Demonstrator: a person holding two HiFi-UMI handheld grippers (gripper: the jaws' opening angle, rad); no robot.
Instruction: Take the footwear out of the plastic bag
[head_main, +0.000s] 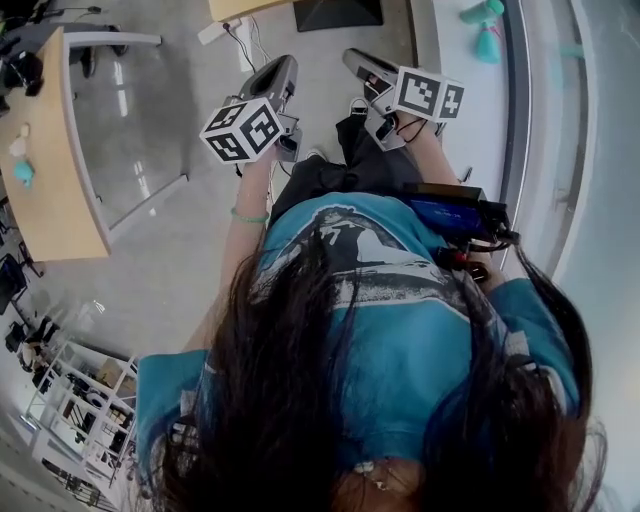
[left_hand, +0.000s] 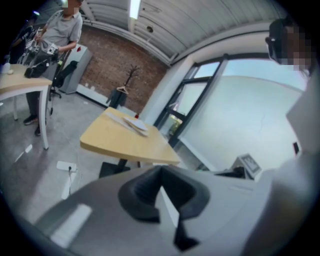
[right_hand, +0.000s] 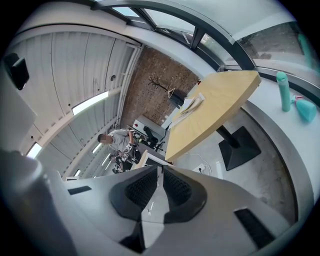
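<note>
Left gripper: dark, curved fingers pressed together, empty; right gripper: ribbed black fingers narrowly closed, empty; polished grey floor below.

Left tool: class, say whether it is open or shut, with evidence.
Shut. In the left gripper view, the left tool shows its two dark pads meeting along one line, with nothing held between them.
</note>
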